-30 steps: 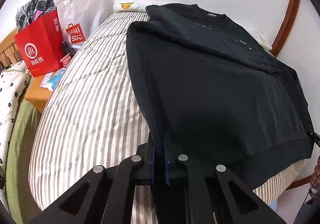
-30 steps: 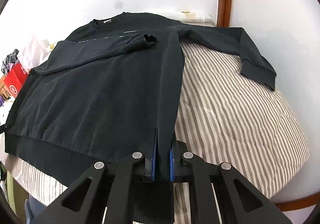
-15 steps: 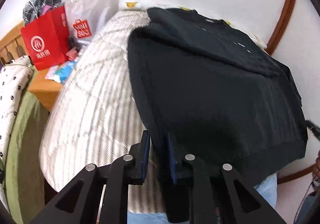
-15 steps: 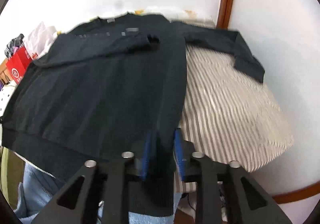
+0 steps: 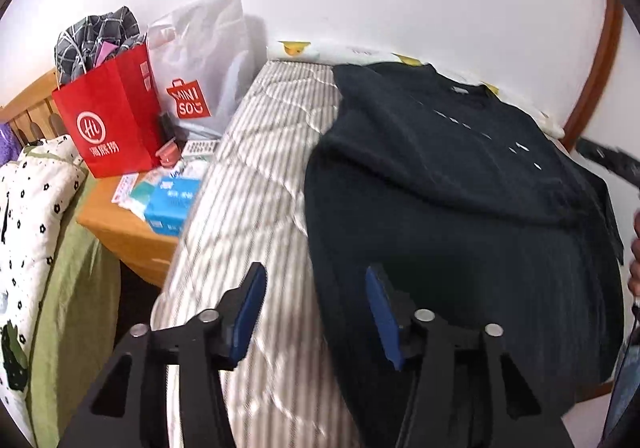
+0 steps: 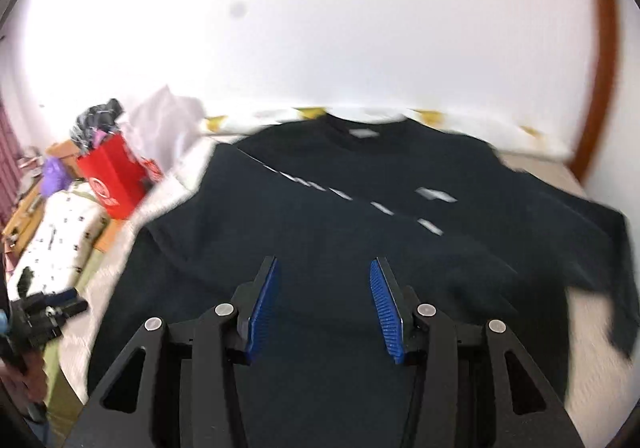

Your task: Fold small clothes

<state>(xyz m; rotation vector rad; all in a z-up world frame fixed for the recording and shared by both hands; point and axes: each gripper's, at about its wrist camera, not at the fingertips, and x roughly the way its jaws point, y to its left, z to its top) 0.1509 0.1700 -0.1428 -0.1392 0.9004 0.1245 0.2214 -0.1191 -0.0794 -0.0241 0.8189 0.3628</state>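
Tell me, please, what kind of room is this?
Most likely a bedroom. A black sweatshirt lies on a striped mattress, a wooden bedside table carries shopping bags, and a wooden headboard stands behind.

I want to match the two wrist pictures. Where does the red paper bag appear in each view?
Left wrist view: the red paper bag stands at upper left on the wooden bedside table, beside the white Miniso bag.
Right wrist view: the red paper bag is small, at middle left.
Shared landmark: the black sweatshirt on the striped bed.
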